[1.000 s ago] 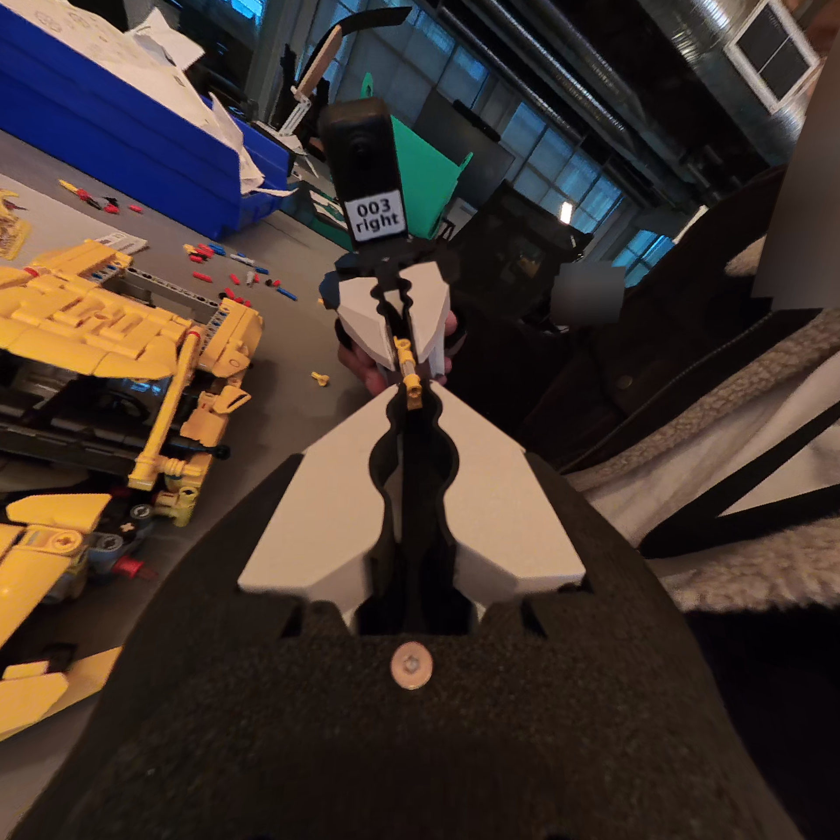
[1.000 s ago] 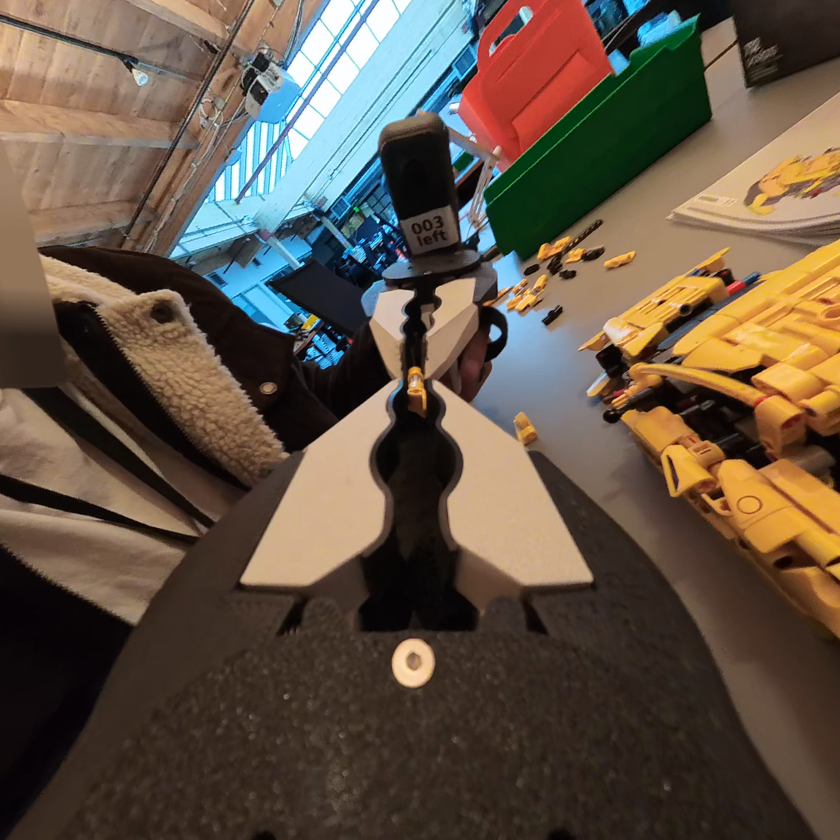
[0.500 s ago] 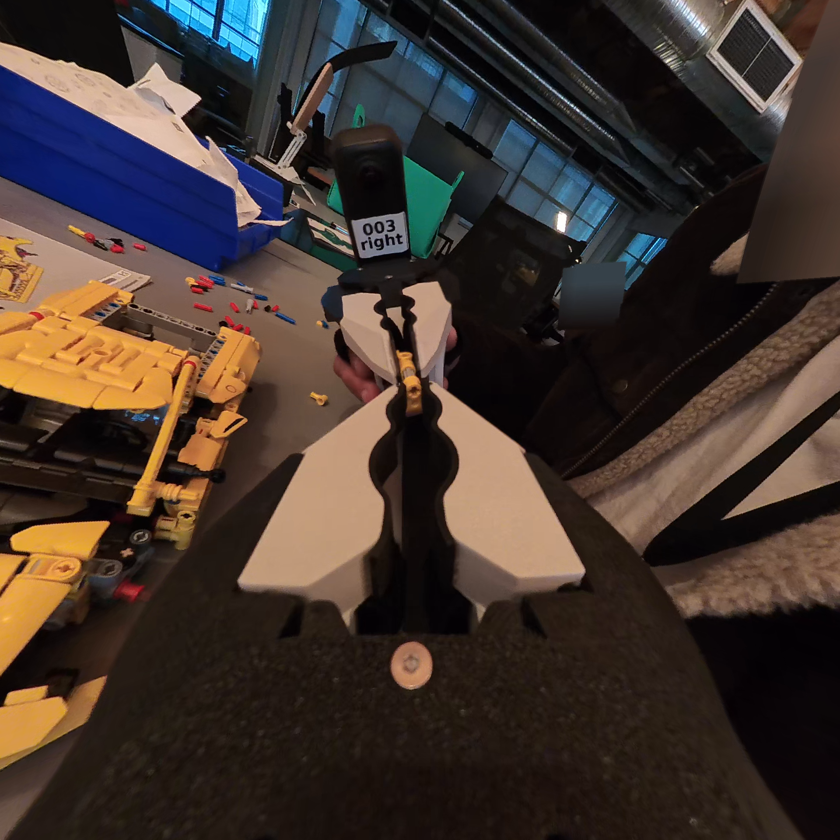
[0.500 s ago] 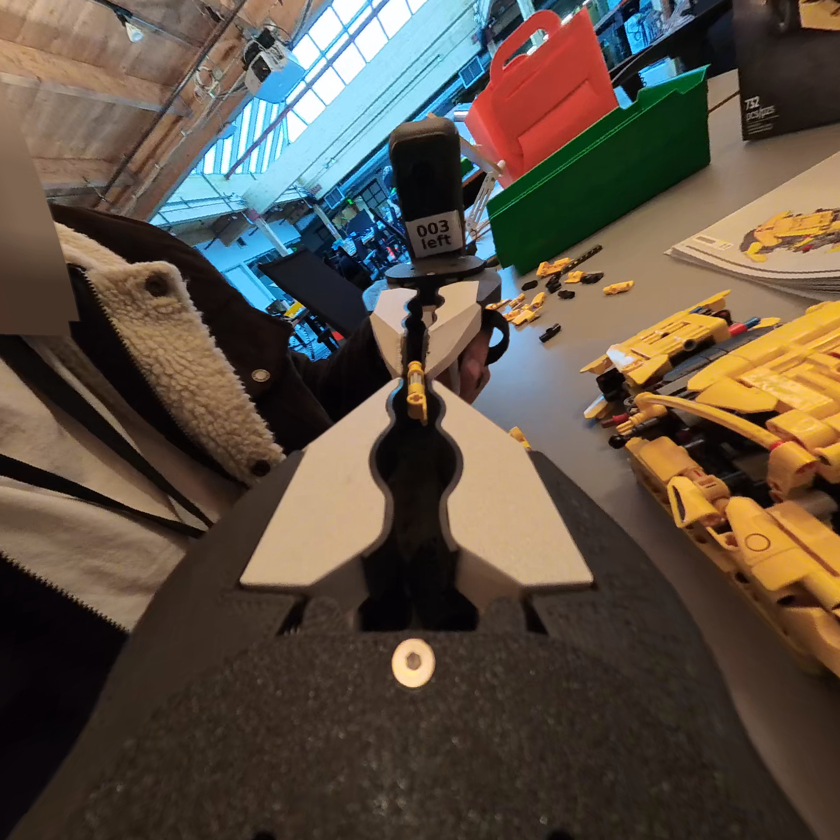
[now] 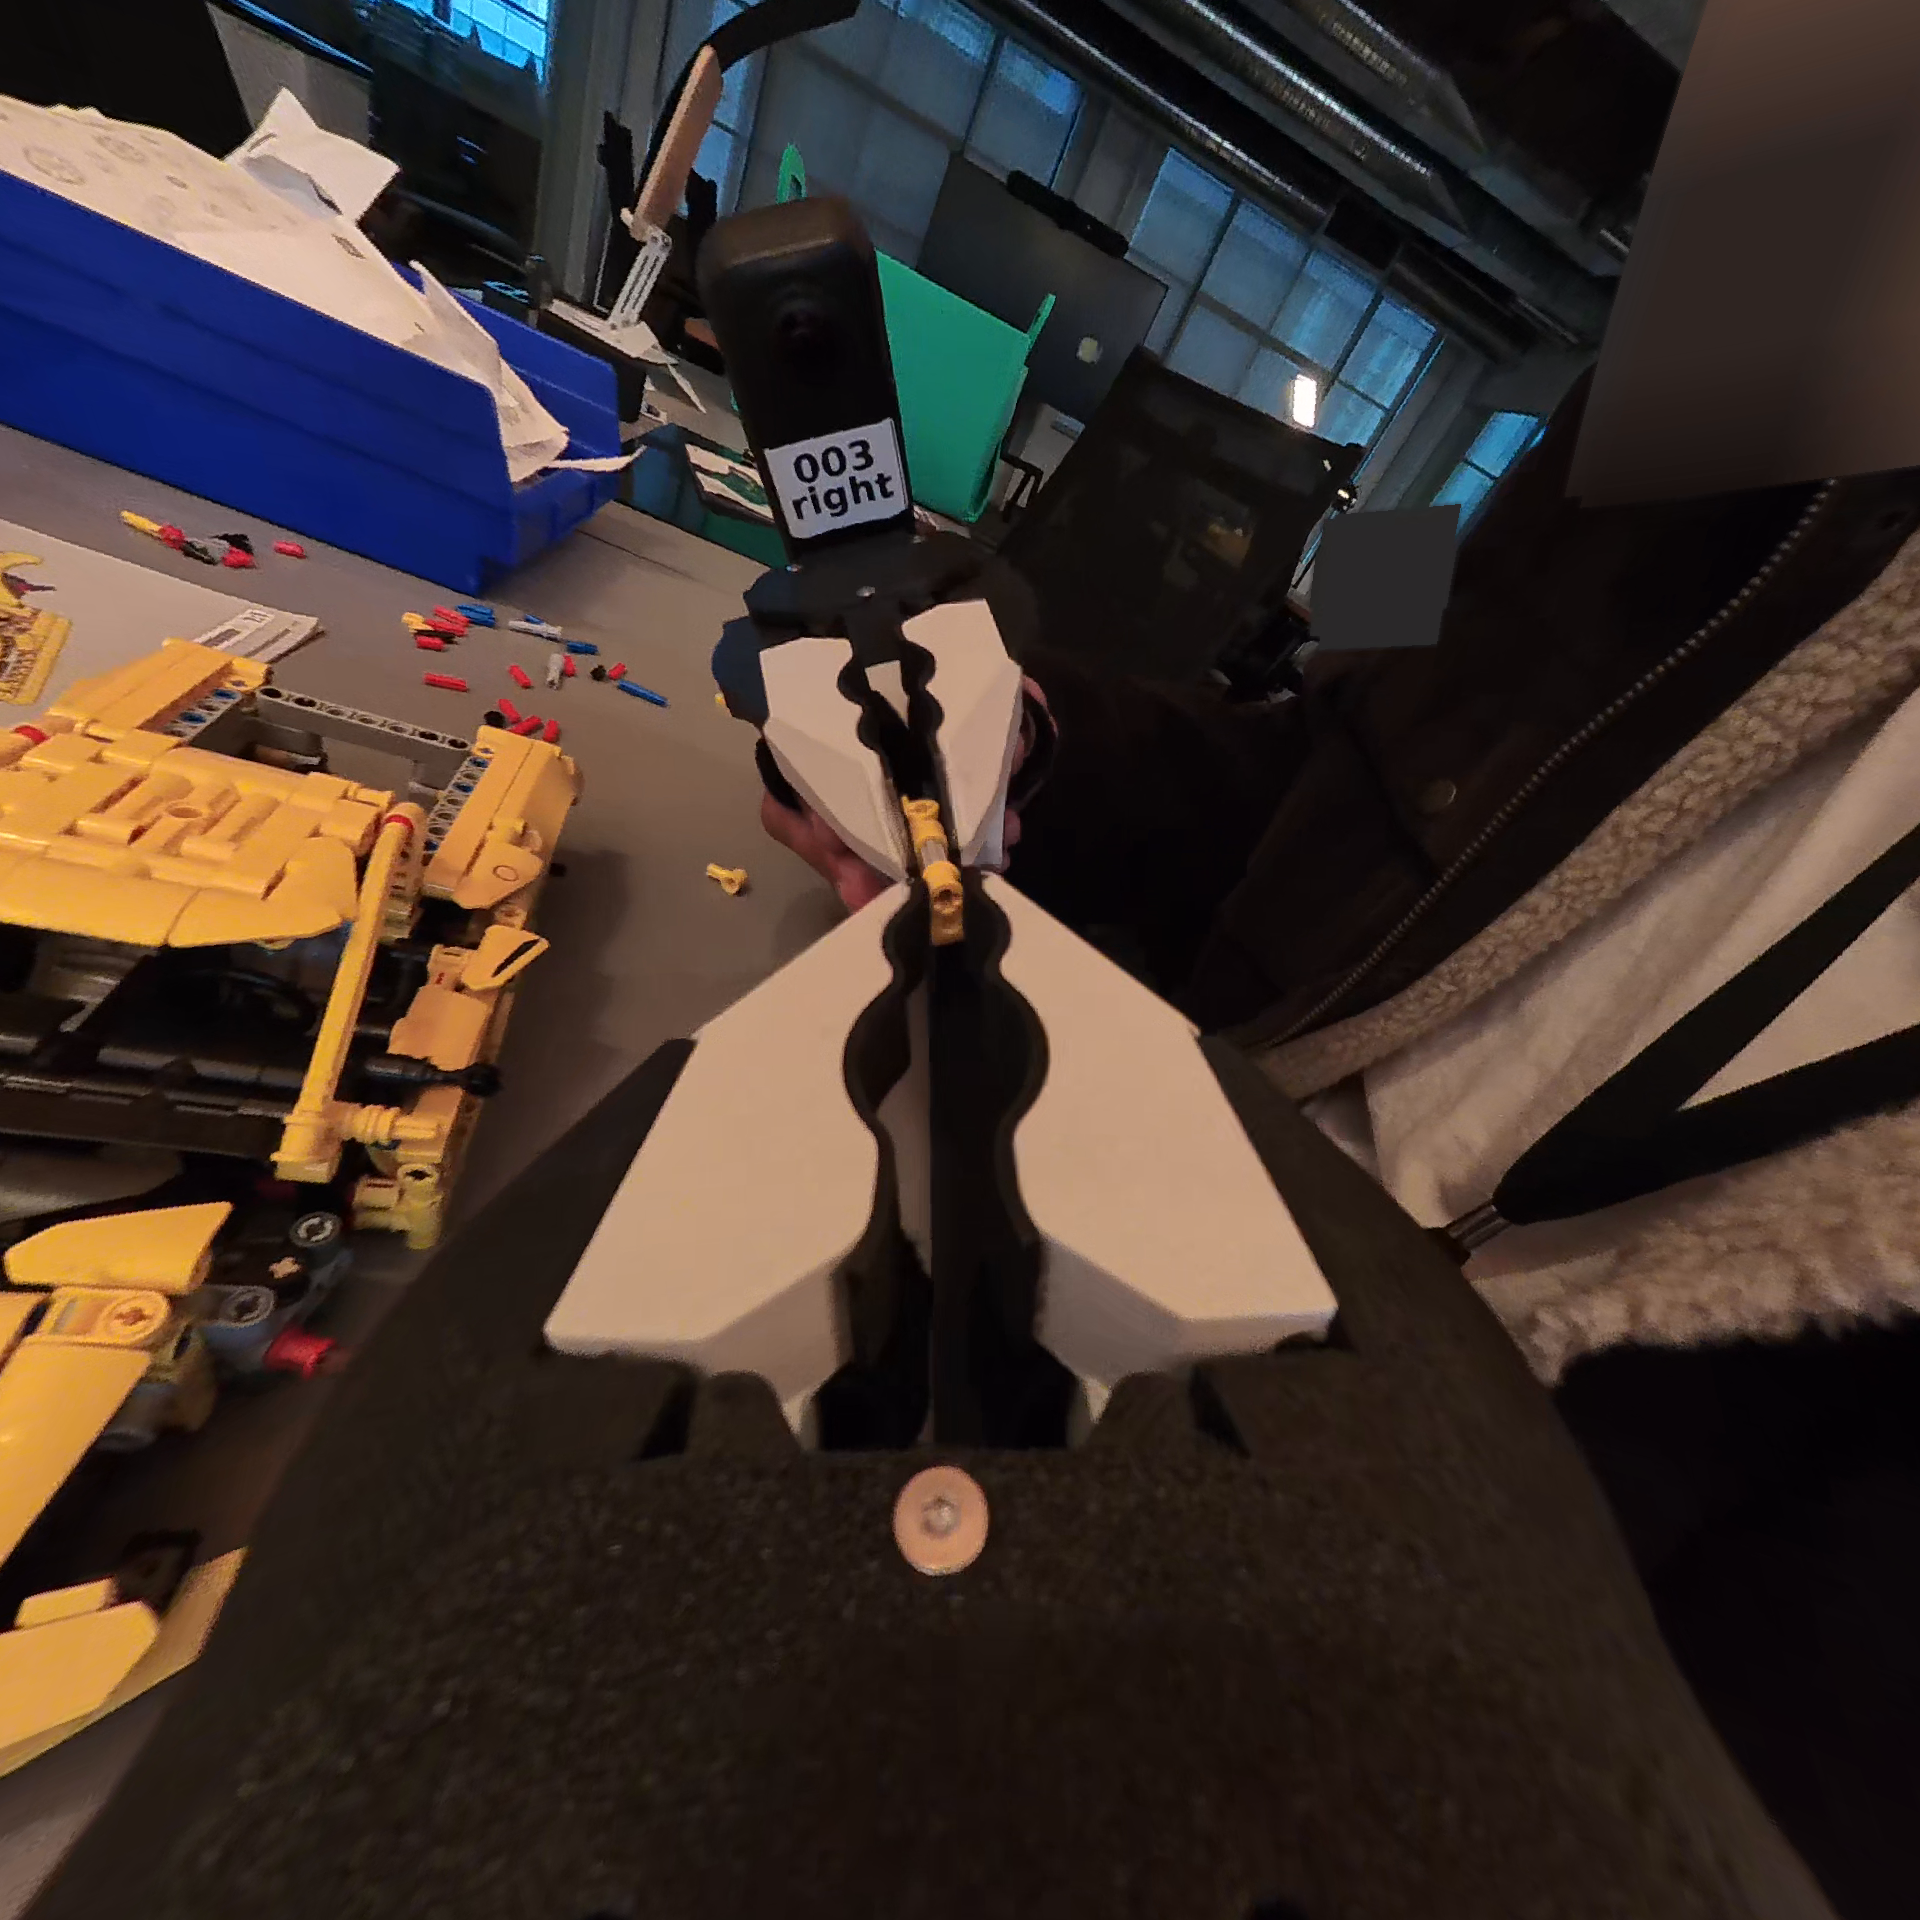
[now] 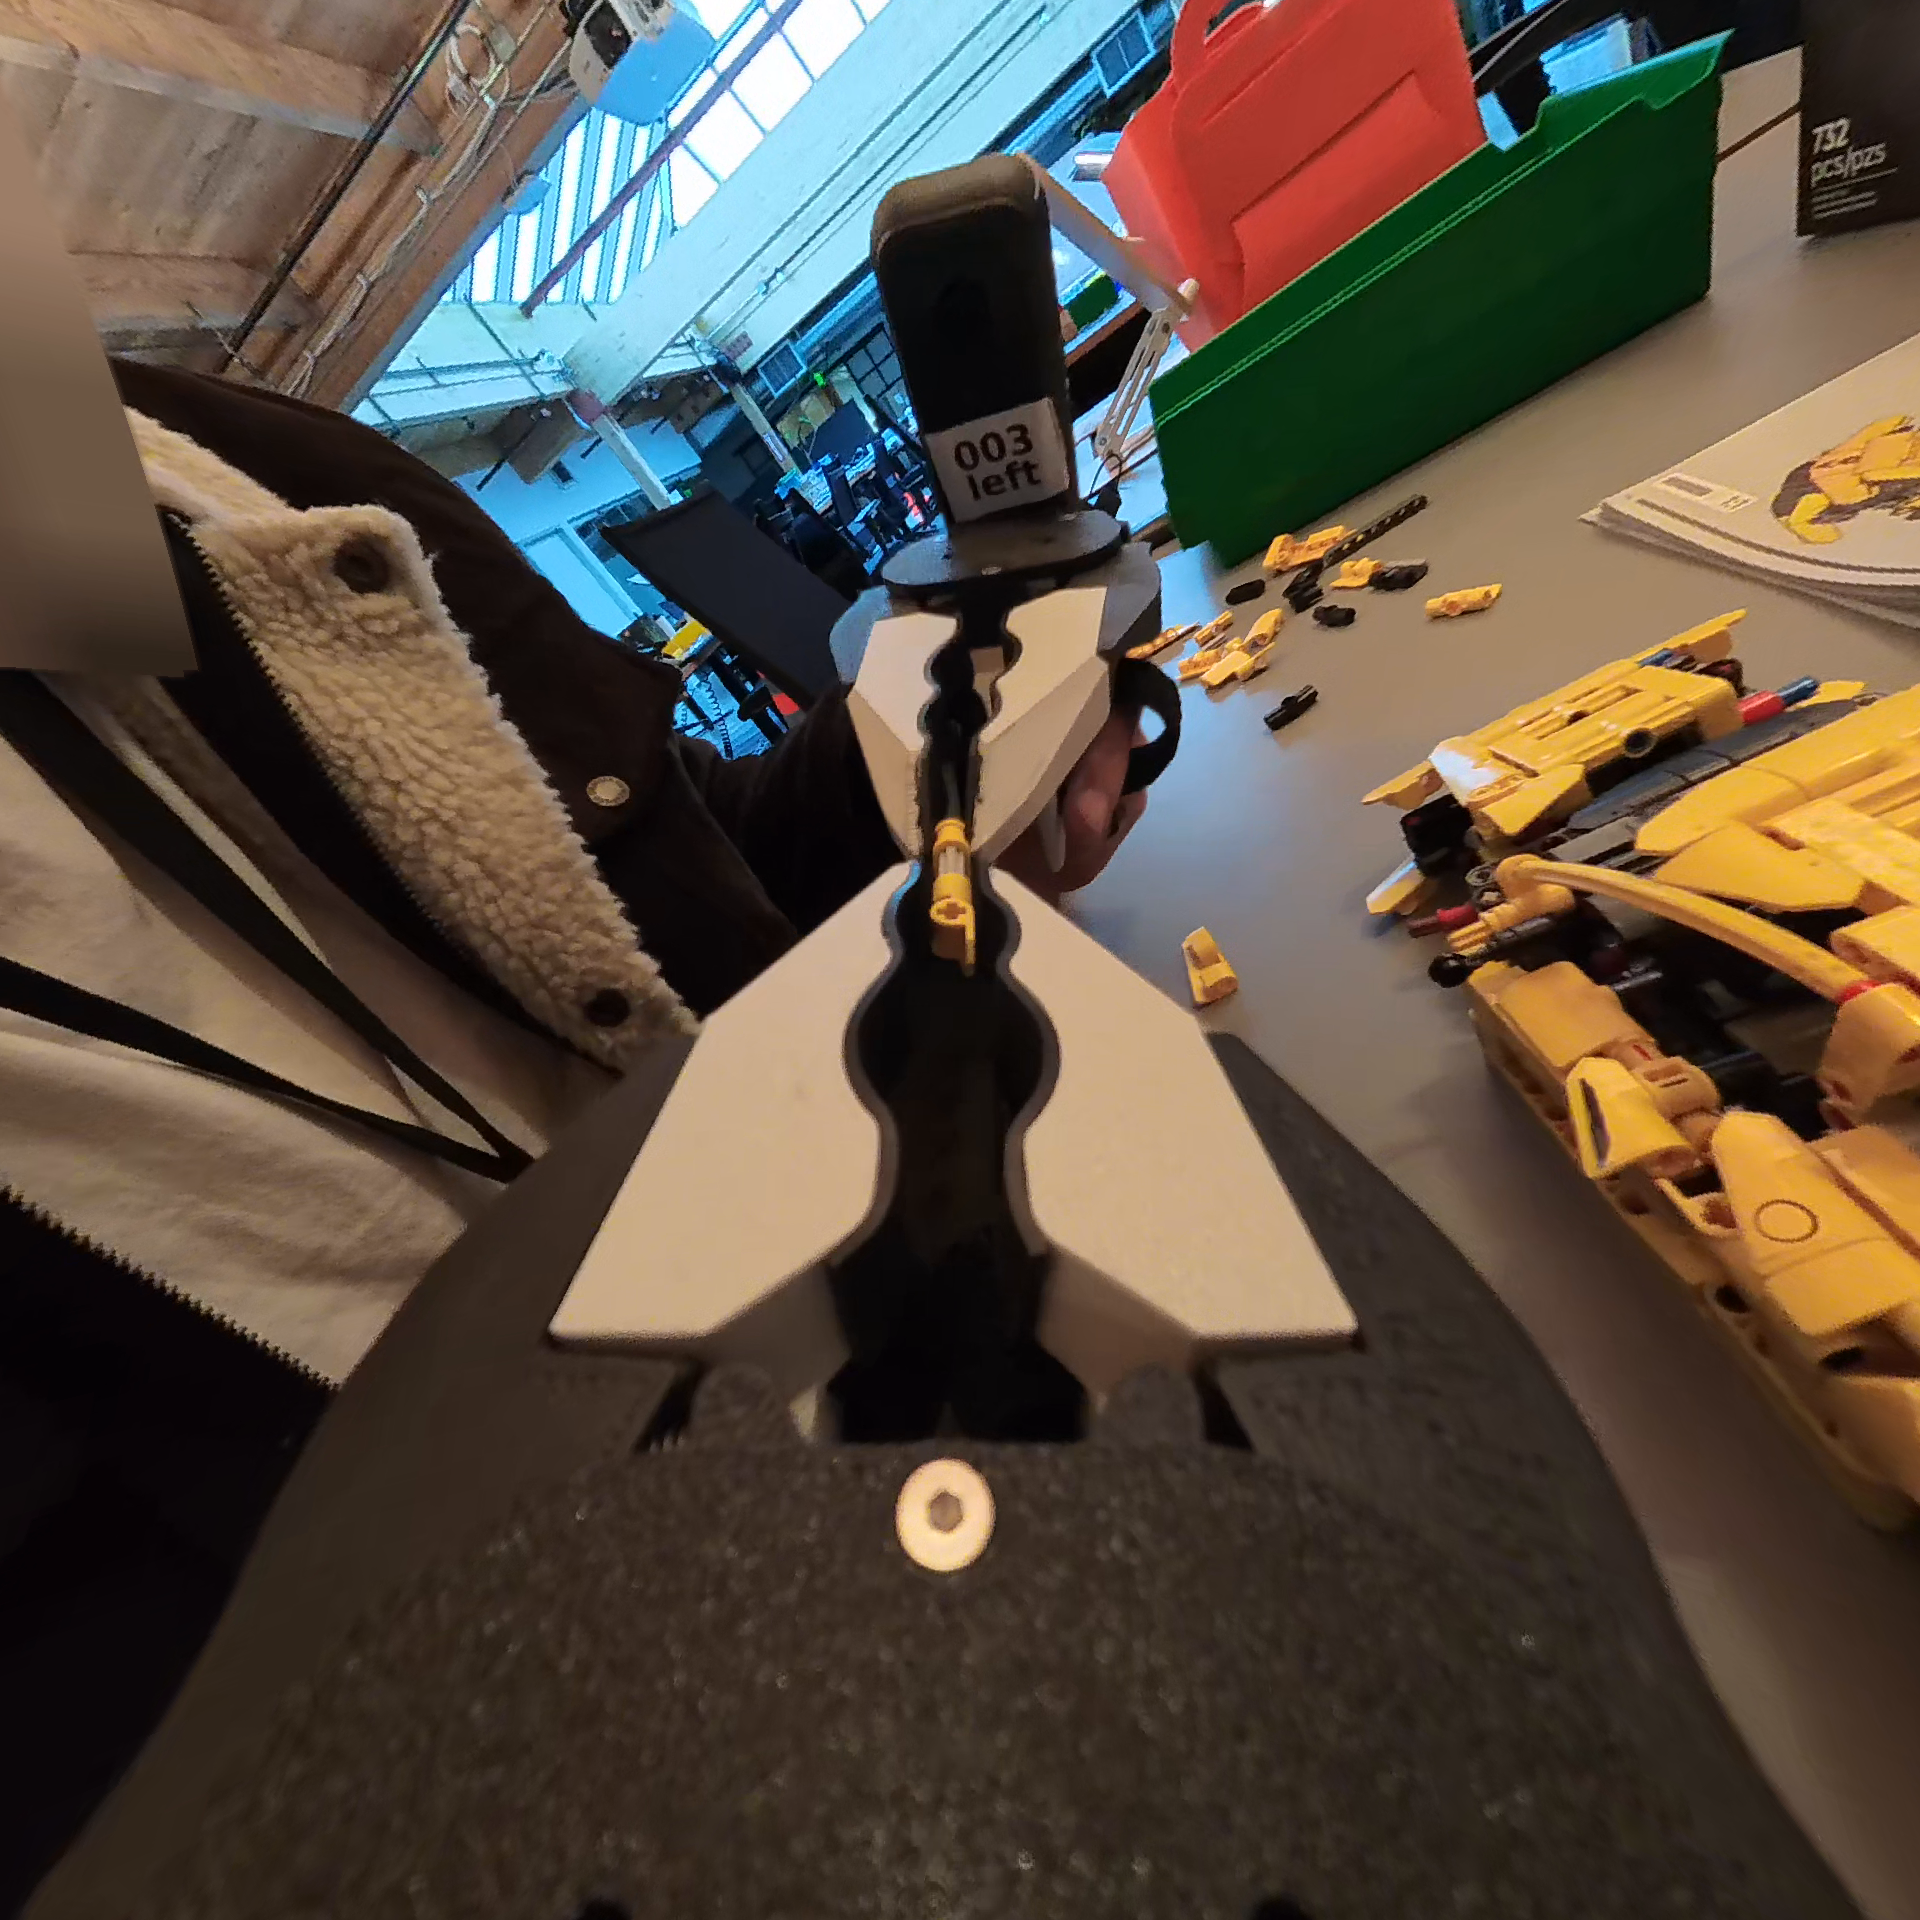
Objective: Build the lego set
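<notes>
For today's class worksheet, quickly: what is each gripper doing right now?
Left gripper: closed on a small yellow connector.
Right gripper: closed on another yellow connector.

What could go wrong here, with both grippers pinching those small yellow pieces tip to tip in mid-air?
1. The left gripper and right gripper grip each yellow connector only at the fingertips; off-axis push could pop one out.
2. A dropped piece could get lost among the loose yellow parts on the table.

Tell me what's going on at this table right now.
A person is building a yellow Lego car with two handheld grippers. The left gripper and right gripper meet tip to tip above the table, each shut on a small yellow connector with a pale axle between. Loose pieces lie nearby.
</notes>
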Motion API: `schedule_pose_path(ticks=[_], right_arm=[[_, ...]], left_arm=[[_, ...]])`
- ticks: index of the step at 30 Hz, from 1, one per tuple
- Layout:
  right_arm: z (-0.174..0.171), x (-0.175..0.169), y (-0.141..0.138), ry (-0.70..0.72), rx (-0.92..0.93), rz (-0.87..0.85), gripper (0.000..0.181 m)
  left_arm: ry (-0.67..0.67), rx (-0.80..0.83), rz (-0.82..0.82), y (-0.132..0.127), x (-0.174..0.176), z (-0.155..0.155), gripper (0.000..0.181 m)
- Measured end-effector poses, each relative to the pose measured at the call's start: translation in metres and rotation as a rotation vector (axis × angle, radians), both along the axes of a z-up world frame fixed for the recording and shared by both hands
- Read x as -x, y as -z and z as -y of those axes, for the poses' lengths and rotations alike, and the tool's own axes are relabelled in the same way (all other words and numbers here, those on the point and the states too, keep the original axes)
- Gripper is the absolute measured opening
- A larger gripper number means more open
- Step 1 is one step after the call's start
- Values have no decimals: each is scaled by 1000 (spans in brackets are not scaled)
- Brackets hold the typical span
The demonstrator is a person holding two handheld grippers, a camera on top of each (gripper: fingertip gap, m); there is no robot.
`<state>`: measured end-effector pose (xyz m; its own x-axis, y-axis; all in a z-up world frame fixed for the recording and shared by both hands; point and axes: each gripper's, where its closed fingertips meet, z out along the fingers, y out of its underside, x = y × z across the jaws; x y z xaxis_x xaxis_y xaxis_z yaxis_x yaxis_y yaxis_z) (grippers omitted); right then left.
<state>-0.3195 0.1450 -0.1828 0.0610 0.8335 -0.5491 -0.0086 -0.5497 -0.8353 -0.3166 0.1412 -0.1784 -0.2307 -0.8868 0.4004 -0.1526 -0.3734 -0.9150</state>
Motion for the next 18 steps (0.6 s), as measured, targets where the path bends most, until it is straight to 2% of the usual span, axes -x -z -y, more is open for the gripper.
schedule_pose_path(ticks=[3, 9, 10, 18], right_arm=[[-5, -1, 6, 20, 19, 28, 7], [-7, -6, -6, 43, -19, -17, 12], [-6, -8, -8, 46, -28, -23, 8], [-4, -7, -5, 36, -47, -7, 12]], left_arm=[[-22, -15, -29, 5, -1, -4, 6], [-23, -27, 18, -5, -2, -2, 6], [-23, -23, 18, -5, -1, -2, 6], [-36, -12, 23, -6, -2, -4, 7]])
